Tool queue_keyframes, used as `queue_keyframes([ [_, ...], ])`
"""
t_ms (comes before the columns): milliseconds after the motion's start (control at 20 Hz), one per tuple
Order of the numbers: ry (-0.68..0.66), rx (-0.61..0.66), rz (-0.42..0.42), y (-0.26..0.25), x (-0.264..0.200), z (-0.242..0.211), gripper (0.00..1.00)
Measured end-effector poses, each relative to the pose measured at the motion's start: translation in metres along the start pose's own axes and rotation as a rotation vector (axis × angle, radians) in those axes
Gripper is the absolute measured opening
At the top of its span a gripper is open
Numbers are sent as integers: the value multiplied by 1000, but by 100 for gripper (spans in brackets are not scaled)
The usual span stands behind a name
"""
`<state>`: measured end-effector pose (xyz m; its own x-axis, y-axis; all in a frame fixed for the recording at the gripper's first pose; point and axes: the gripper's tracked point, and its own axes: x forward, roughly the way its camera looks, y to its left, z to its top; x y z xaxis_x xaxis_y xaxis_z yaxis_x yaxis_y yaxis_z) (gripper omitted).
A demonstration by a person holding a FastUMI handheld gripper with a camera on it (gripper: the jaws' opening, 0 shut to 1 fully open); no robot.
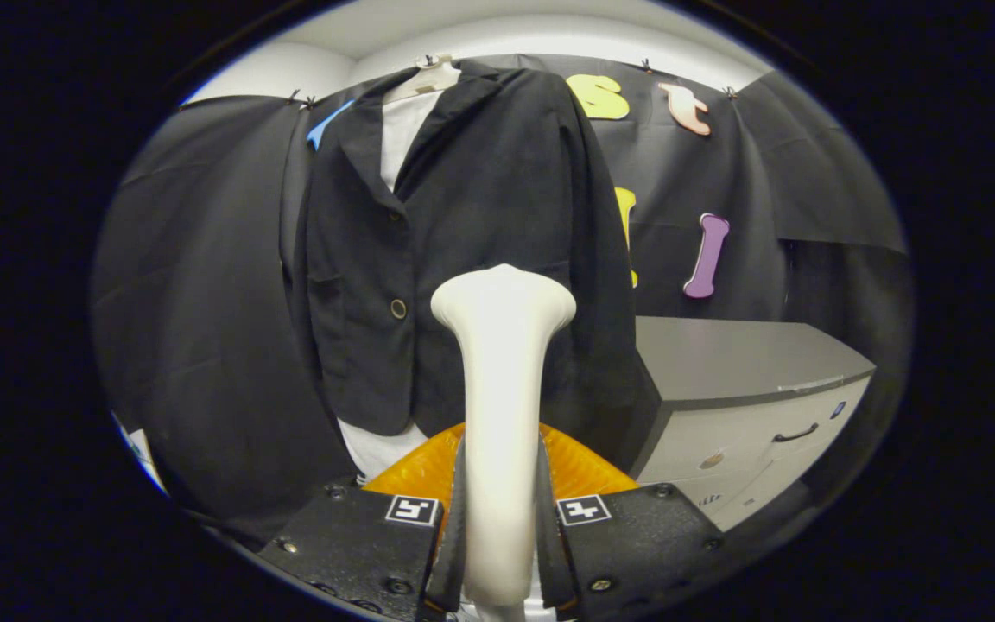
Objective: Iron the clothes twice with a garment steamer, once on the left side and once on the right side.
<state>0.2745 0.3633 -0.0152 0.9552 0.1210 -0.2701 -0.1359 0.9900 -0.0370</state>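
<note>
A black blazer [463,233] hangs on a white mannequin torso [401,130] straight ahead, over a white shirt whose hem shows below the jacket. A white garment steamer [502,389] stands upright between my fingers, its wide head up at about the height of the jacket's lower button [398,308]. The steamer head covers the right front panel near the hem; I cannot tell whether it touches the cloth. My gripper [502,518] is shut on the steamer's handle, with both fingers pressed against its sides.
A grey cabinet [748,380] with drawers and a dark handle stands to the right of the blazer, close to its side. Black cloth walls close the booth behind and to the left. An orange ribbed part [579,471] shows just behind the fingers.
</note>
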Motion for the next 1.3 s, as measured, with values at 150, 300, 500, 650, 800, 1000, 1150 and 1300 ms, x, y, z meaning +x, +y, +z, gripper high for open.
queue_keyframes([
  [150,45,2,2,-1,4,-22,37],
  [300,84,3,-5,-3,5,-40,37],
  [500,135,12,-14,-6,11,-60,37],
  [650,160,15,-19,-9,13,-73,37],
  [800,184,10,-19,-9,14,-86,37],
  [1000,213,-3,-10,-13,12,-116,37],
  [1150,236,-16,-1,-11,14,-130,37],
  [1300,279,-22,5,-6,14,-150,37],
])
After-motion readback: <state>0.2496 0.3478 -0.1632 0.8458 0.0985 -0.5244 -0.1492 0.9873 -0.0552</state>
